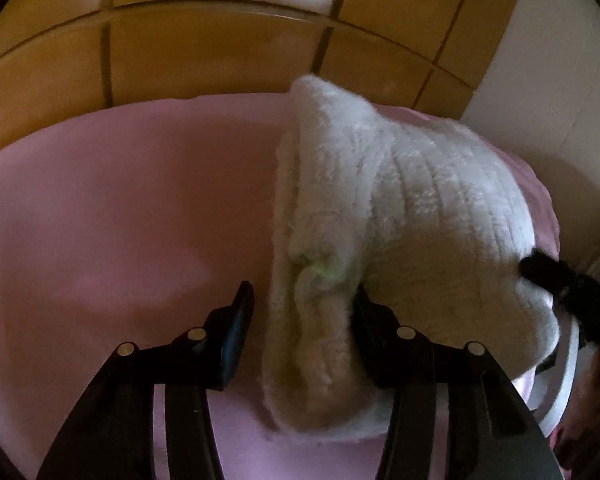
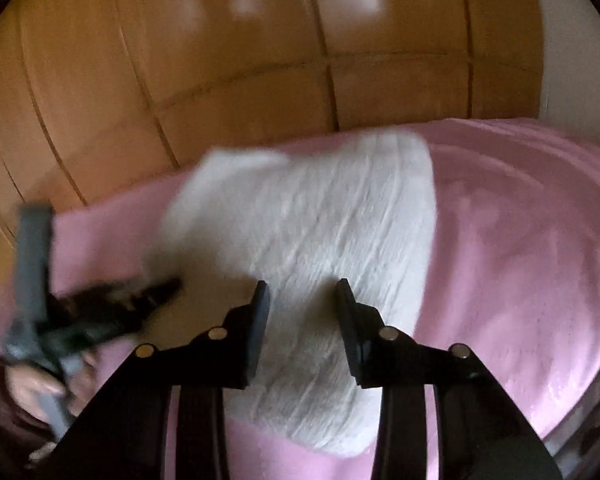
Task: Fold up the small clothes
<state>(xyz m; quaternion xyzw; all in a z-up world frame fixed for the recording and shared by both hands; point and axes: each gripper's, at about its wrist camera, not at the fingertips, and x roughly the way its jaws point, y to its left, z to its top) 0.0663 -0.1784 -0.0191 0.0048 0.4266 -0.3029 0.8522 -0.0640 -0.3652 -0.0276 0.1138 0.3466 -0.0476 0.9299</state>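
Observation:
A white fluffy knitted garment (image 1: 380, 208) lies folded on a pink sheet (image 1: 120, 200). My left gripper (image 1: 302, 300) is open, its jaws on either side of the garment's near left folded edge. In the right wrist view the same garment (image 2: 320, 220) lies ahead, and my right gripper (image 2: 302, 292) is open just above its near part. The left gripper shows blurred at the left of that view (image 2: 112, 300), touching the garment's left edge. The right gripper's tip shows at the right of the left wrist view (image 1: 540, 270), at the garment's right edge.
Brown padded panels (image 1: 220, 48) rise behind the pink sheet, also in the right wrist view (image 2: 220, 60). A white wall (image 1: 560, 60) stands at the far right. The pink sheet (image 2: 520, 220) stretches to the right of the garment.

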